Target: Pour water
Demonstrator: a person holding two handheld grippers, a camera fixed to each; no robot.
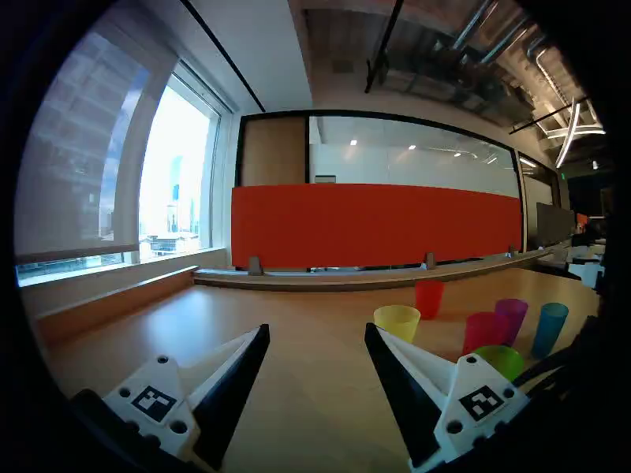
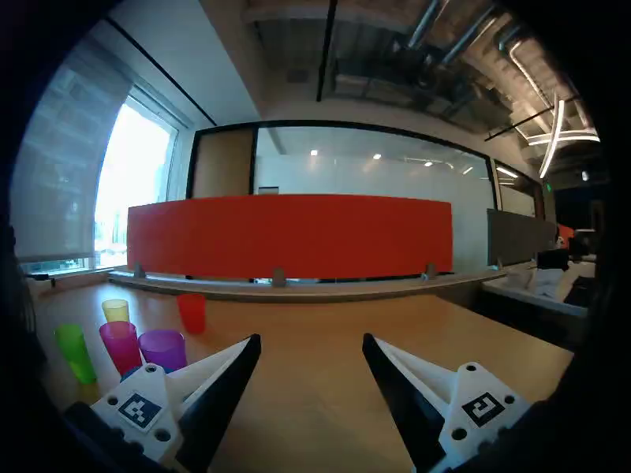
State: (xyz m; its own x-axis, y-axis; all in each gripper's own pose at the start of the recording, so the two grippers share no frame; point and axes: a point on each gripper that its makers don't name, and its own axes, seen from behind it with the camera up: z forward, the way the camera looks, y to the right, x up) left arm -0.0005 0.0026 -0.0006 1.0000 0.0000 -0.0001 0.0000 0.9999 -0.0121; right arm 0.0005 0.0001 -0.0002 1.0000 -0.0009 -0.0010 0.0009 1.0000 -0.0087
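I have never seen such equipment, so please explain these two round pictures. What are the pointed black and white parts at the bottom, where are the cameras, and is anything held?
A person holds a two-finger gripper in each hand; a camera rides on each and looks forward along its fingers. The pointed parts are those fingers. The left gripper view shows the left gripper, the right gripper view the right gripper. Both are open and hold nothing. On the wooden table stand a yellow cup, a red cup, a pink cup, a purple cup, a blue cup and a green cup. Behind them runs an orange partition.
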